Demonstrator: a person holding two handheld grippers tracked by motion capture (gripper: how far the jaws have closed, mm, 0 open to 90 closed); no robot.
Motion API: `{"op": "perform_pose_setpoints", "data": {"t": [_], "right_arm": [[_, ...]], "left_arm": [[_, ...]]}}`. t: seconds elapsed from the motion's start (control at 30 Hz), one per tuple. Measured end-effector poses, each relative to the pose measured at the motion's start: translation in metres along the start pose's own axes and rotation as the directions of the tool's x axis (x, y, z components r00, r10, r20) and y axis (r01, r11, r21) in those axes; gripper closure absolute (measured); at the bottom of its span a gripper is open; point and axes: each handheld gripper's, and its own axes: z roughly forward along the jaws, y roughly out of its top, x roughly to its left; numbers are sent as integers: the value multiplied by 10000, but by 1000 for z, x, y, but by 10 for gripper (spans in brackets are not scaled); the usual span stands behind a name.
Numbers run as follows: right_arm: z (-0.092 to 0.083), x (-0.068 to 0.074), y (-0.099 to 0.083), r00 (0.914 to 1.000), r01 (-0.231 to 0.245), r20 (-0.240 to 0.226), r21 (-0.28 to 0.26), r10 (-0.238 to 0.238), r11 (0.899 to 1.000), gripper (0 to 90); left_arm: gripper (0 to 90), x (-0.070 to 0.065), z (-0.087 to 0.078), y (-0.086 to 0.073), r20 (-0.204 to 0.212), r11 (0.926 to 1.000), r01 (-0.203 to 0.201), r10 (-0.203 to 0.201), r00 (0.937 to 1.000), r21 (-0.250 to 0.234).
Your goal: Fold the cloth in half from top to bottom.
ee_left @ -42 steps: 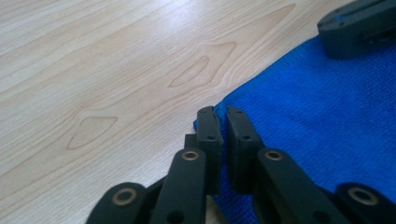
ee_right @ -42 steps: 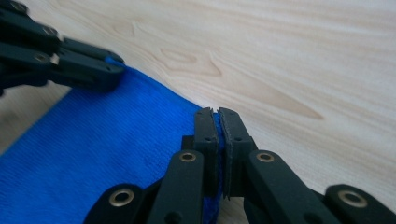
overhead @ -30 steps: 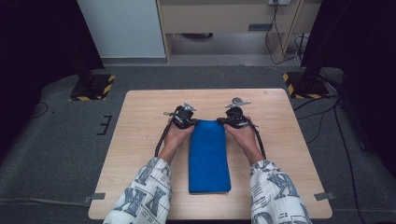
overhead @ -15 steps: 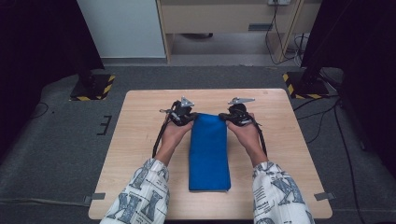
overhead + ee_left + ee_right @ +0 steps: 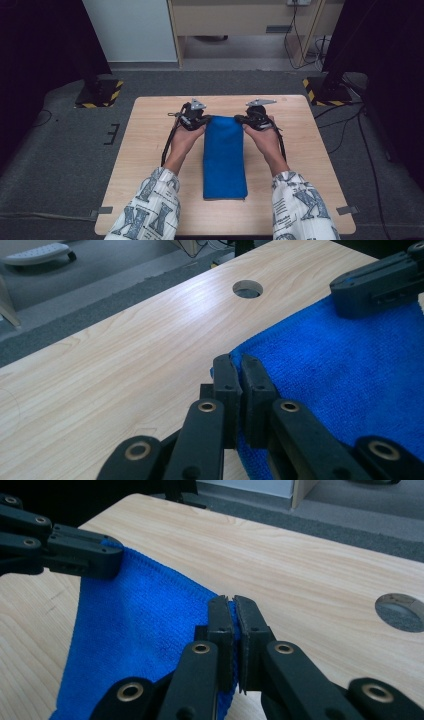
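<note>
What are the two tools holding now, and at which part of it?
Both hold the blue towel: the left tool is shut on its far left corner, the right tool on its far right corner.

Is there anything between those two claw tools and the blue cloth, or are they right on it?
Nothing visible stands between them. The left gripper is shut on one far corner of the blue cloth, and the right gripper is shut on the other far corner. The wooden table around the cloth looks bare apart from a round hole.
</note>
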Motion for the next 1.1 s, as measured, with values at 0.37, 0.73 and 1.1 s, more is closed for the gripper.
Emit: {"op": "perform_pose_setpoints", "data": {"t": [0.37, 0.73, 1.1], "right_arm": [[-1, -3, 1, 10000, 43, -15, -84, -43, 10000, 872], [-3, -4, 3, 10000, -14, -71, -240, 13, 9997, 871], [-9, -7, 6, 9999, -99, -62, -546, 96, 9985, 872]], "left_arm": [[869, 0, 3, 0, 12, 10000, -14, 14, 10000, -18], [869, 0, 0, 3, 2, 10000, 14, -14, 10000, -67], [869, -3, -4, 15, -80, 9997, -106, 104, 9999, -213]]}}
